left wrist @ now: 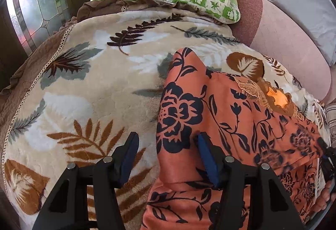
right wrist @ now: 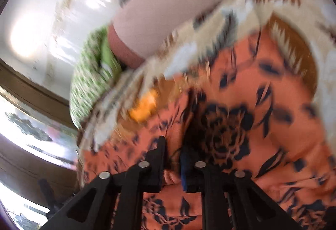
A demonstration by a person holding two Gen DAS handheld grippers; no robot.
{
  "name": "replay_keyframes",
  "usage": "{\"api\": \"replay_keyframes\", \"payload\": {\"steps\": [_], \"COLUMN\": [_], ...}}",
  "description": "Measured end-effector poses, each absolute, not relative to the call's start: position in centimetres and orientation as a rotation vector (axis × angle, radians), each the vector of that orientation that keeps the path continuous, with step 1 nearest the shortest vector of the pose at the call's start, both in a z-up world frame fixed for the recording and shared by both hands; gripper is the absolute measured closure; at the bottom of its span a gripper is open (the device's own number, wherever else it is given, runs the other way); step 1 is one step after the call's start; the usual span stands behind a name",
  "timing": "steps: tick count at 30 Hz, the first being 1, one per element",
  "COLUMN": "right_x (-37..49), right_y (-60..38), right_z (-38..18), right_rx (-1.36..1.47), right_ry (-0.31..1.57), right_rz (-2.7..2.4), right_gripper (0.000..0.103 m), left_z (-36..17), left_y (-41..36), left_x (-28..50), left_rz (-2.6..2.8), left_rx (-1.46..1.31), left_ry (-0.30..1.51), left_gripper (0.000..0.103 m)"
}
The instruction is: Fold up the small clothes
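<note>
Folding the orange floral garment [left wrist: 220, 116] on the leaf-print blanket [left wrist: 84, 74]: right gripper [right wrist: 172, 154] is clamped on its edge, left gripper [left wrist: 166, 143] gapes half-open astride the other edge. I'd pinch left before lifting, so it folds evenly.

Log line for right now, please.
left claw: open, straddling orange floral garment edge | right claw: shut on garment fold | surface: leaf-print blanket
</note>
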State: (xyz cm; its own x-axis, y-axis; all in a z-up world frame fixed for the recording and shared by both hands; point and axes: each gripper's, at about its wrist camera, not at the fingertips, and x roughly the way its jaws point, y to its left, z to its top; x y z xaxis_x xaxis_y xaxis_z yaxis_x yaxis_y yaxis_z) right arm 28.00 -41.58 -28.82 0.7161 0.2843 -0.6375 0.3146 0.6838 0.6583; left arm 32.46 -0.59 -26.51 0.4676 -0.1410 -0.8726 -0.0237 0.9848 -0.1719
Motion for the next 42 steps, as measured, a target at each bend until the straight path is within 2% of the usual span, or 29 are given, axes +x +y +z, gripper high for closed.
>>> {"api": "replay_keyframes", "payload": {"steps": [4, 7, 9, 12, 13, 21, 24, 28, 29, 30, 37, 42], "right_x": [25.3, 23.8, 23.9, 25.4, 25.2, 23.8, 25.4, 27.5, 27.6, 27.3, 27.1, 28.5], "right_y": [-44.7, -47.5, -48.8, -48.9, -49.1, -48.0, -46.3, -45.5, -46.1, -46.6, -46.6, -45.1], "right_z": [-26.8, -27.7, -29.0, -31.4, -31.9, -26.3, -27.0, -30.5, -32.0, -32.7, -30.2, -32.4], "right_rx": [0.858, 0.908, 0.955, 0.977, 0.994, 0.893, 0.869, 0.865, 0.900, 0.954, 0.944, 0.888], "right_ry": [0.687, 0.701, 0.752, 0.958, 0.973, 0.689, 0.736, 0.909, 0.968, 0.949, 0.842, 1.016], "right_rz": [-0.121, -0.216, -0.217, -0.191, -0.221, -0.146, -0.069, -0.145, -0.185, -0.172, -0.112, -0.086], "right_gripper": [0.096, 0.096, 0.096, 0.093, 0.093, 0.092, 0.092, 0.092, 0.095, 0.095, 0.092, 0.093], "left_z": [-26.2, -26.7, -27.3, -28.6, -28.8, -27.3, -27.0, -29.7, -30.2, -30.3, -28.5, -29.6], "left_y": [-2.1, -3.7, -4.6, -5.8, -6.0, -7.5, -9.0, -9.5, -9.4, -9.3, -8.2, -7.8], "left_x": [32.1, 31.8, 31.7, 32.1, 32.2, 34.3, 37.0, 41.1, 41.4, 41.6, 38.8, 35.2], "left_rz": [-0.112, -0.140, -0.149, -0.131, -0.125, -0.160, -0.164, -0.096, -0.090, -0.090, -0.169, -0.192], "left_rx": [-0.137, -0.107, -0.084, -0.033, -0.024, -0.019, 0.023, 0.062, 0.061, 0.058, -0.014, 0.061], "left_ry": [1.085, 1.097, 1.104, 1.133, 1.131, 1.070, 1.051, 1.148, 1.153, 1.136, 1.097, 1.153], "left_gripper": [0.044, 0.044, 0.044, 0.044, 0.044, 0.044, 0.044, 0.044, 0.041, 0.038, 0.038, 0.034]}}
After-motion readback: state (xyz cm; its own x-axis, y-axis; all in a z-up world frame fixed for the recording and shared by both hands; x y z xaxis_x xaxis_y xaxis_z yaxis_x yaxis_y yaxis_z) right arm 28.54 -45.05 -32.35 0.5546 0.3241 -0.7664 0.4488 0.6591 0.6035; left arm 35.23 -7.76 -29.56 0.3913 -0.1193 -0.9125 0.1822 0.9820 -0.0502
